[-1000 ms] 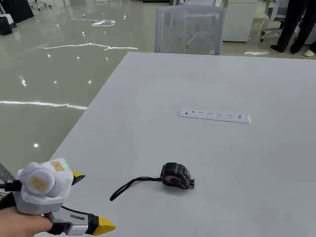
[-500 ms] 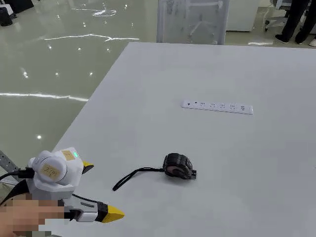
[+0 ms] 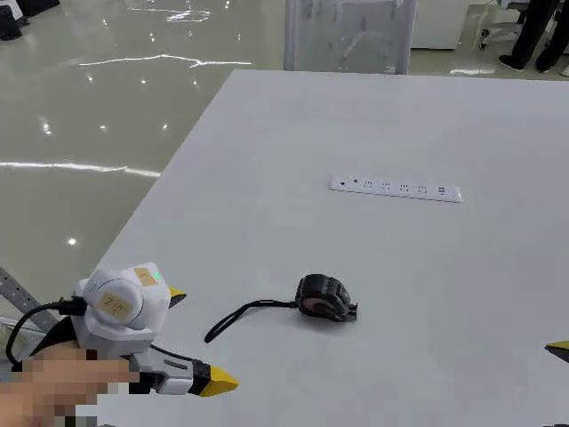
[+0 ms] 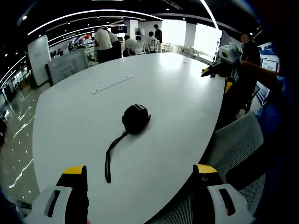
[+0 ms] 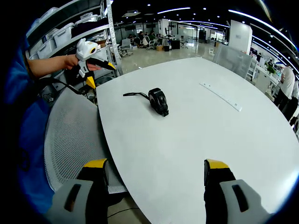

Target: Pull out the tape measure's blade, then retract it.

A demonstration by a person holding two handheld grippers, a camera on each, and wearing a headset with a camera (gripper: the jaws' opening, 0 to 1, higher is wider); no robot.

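Observation:
A black tape measure (image 3: 326, 297) lies on the white table (image 3: 373, 124), blade in, its black wrist strap (image 3: 240, 316) trailing to the left. My left gripper (image 3: 197, 338) is open at the table's near left corner, a short way from the strap's end. In the left gripper view the tape measure (image 4: 136, 117) lies ahead of the open left gripper (image 4: 140, 171). One yellow fingertip (image 3: 558, 349) of the right gripper shows at the right edge. In the right gripper view the right gripper (image 5: 155, 164) is open over the table edge, well short of the tape measure (image 5: 159, 101).
A white power strip (image 3: 396, 189) lies flat beyond the tape measure. A grey mesh chair (image 3: 348, 36) stands at the table's far edge, and another mesh chair (image 5: 70, 140) stands beside me. People stand in the background.
The left gripper has moved slightly right toward the strap. A right gripper fingertip has entered the head view at the right edge. The tape measure has not moved.

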